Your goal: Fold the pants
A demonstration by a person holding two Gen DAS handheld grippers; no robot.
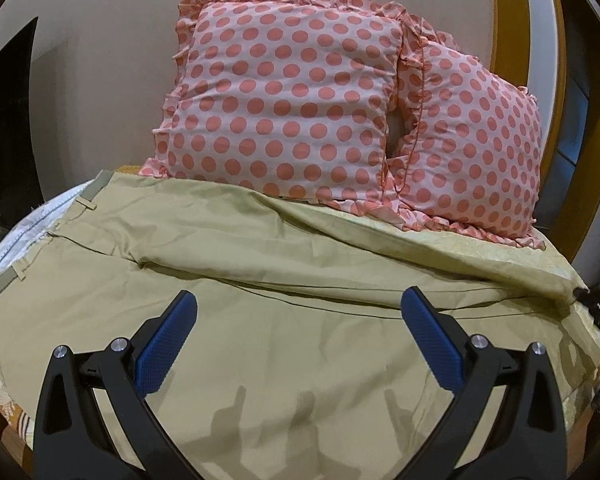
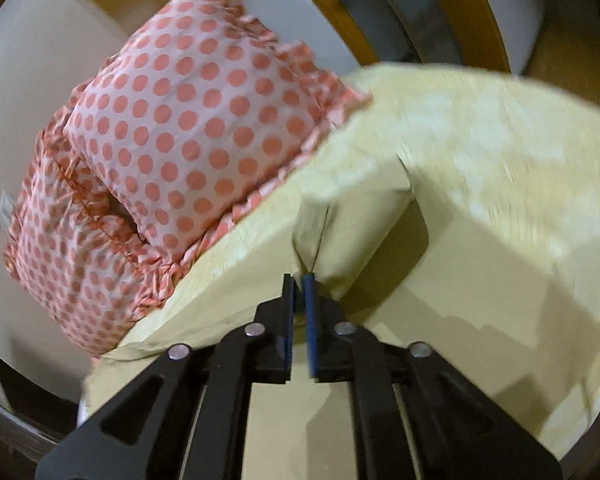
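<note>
Khaki pants (image 1: 260,264) lie spread across the bed, waistband (image 1: 4,284) at the left, legs running to the right. My left gripper (image 1: 300,312) is open and empty, hovering just above the middle of the pants. My right gripper (image 2: 300,280) is shut on the hem end of a pant leg (image 2: 352,216) and holds it lifted off the bed. Its black tip also shows at the far right of the left wrist view (image 1: 584,294), pinching the leg end.
Two pink polka-dot pillows (image 1: 292,100) (image 1: 472,140) lean against the wall at the back of the bed; they also show in the right wrist view (image 2: 188,120). A yellow-green bedspread (image 2: 500,160) covers the bed. A wooden door frame (image 1: 508,20) stands at the right.
</note>
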